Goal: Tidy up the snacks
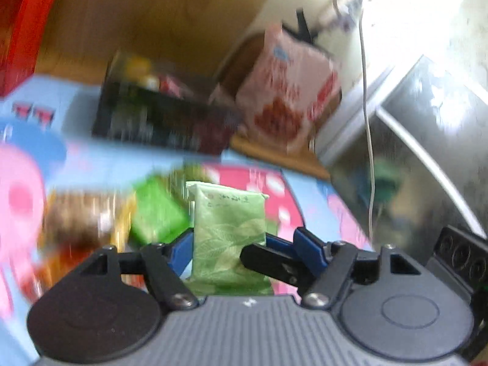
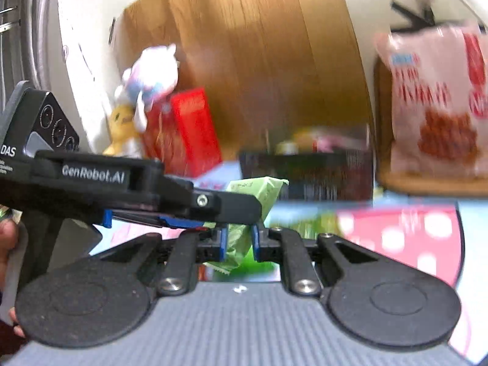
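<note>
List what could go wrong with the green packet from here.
The right gripper pinches only a crumpled part of the packet; it may slip out. The left gripper stands open around the same packet, the two tools crossing closely; they could knock together.

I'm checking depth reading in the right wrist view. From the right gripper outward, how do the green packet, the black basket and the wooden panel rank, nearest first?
1. Green packet: pinched between the right gripper fingers, dead centre.
2. Black basket: beyond the packet, slightly right, on the mat.
3. Wooden panel: upright behind the basket, filling the background.
</note>
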`<action>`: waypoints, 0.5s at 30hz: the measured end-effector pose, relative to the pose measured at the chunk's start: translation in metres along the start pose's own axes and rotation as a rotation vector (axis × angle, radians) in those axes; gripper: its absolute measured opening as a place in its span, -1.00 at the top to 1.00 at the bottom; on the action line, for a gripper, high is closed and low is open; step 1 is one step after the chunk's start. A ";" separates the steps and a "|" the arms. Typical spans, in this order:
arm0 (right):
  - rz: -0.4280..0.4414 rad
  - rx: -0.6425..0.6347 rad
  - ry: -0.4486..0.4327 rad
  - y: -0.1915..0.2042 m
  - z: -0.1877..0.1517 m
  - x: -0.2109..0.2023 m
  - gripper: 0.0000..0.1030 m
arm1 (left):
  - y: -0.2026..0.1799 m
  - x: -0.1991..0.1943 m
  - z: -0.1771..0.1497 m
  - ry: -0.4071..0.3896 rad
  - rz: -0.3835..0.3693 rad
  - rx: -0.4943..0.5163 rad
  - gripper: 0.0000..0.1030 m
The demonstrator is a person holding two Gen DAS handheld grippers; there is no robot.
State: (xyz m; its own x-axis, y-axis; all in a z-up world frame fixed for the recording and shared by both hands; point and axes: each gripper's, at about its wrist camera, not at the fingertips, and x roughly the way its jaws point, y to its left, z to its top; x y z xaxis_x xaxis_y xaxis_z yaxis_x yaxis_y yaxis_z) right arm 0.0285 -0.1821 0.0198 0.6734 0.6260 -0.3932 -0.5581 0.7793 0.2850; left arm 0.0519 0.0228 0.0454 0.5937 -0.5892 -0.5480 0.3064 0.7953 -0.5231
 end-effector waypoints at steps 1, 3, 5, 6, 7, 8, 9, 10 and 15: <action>0.006 0.015 0.021 0.001 -0.009 -0.002 0.64 | -0.001 -0.001 -0.010 0.017 0.006 0.007 -0.36; 0.020 0.056 0.066 0.004 -0.025 -0.005 0.64 | -0.005 0.001 -0.026 0.046 0.032 0.035 -0.36; 0.033 0.093 0.102 0.008 -0.036 -0.008 0.63 | -0.007 -0.002 -0.034 0.063 0.051 0.049 -0.36; 0.040 0.109 0.113 0.010 -0.040 -0.009 0.59 | -0.007 -0.004 -0.038 0.070 0.054 0.052 -0.36; 0.044 0.127 0.121 0.014 -0.046 -0.010 0.58 | -0.005 -0.006 -0.041 0.075 0.056 0.054 -0.36; 0.049 0.140 0.125 0.015 -0.049 -0.011 0.56 | -0.003 -0.007 -0.043 0.079 0.054 0.050 -0.37; 0.053 0.156 0.125 0.015 -0.051 -0.011 0.52 | 0.001 -0.010 -0.045 0.080 0.053 0.040 -0.37; 0.049 0.174 0.122 0.015 -0.053 -0.012 0.43 | 0.004 -0.013 -0.046 0.075 0.056 0.029 -0.37; 0.012 0.175 0.087 0.015 -0.056 -0.024 0.10 | 0.020 -0.036 -0.045 0.011 0.079 -0.024 -0.42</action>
State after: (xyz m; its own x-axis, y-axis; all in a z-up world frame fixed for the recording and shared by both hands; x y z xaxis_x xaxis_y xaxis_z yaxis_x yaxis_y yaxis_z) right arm -0.0237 -0.1872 -0.0156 0.6185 0.6366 -0.4607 -0.4679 0.7694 0.4349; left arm 0.0035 0.0537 0.0249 0.6068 -0.5267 -0.5953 0.2412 0.8357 -0.4934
